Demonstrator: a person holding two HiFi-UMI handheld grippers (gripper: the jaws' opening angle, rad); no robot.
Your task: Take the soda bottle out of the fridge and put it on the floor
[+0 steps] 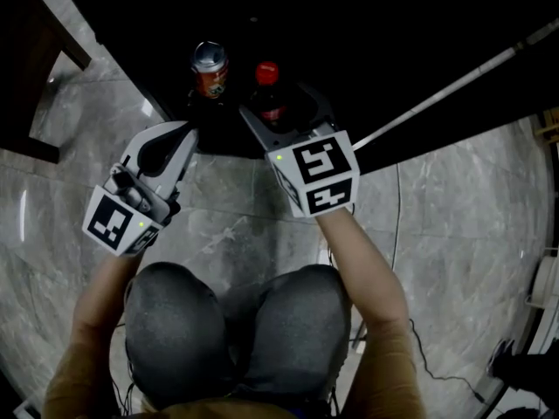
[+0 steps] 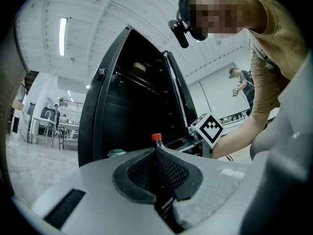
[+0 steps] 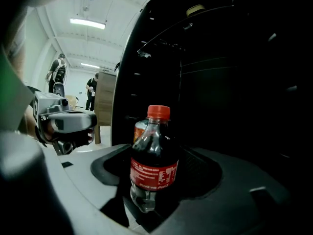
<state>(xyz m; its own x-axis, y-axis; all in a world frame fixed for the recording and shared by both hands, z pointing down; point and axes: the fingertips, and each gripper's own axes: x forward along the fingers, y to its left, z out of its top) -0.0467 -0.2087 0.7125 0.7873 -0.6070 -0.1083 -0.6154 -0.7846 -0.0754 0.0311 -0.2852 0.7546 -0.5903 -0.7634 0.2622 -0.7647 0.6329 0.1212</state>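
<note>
The soda bottle (image 1: 266,96), dark cola with a red cap and red label, stands upright at the front of the black fridge's (image 1: 367,16) lowest level. My right gripper (image 1: 272,117) is shut on the bottle's body, and the bottle (image 3: 152,165) fills the gap between its pads. To the left, just outside the fridge front, my left gripper (image 1: 187,130) is shut on nothing, its mesh pads pressed together. In the left gripper view only the bottle's red cap (image 2: 156,137) shows above the left gripper (image 2: 159,155).
An orange drink can (image 1: 210,68) stands just left of the bottle. A pale door edge (image 1: 454,81) slants right of the fridge opening. Grey marble floor (image 1: 227,221) lies in front, with the person's knees (image 1: 236,321) low over it. Dark furniture (image 1: 35,59) stands far left.
</note>
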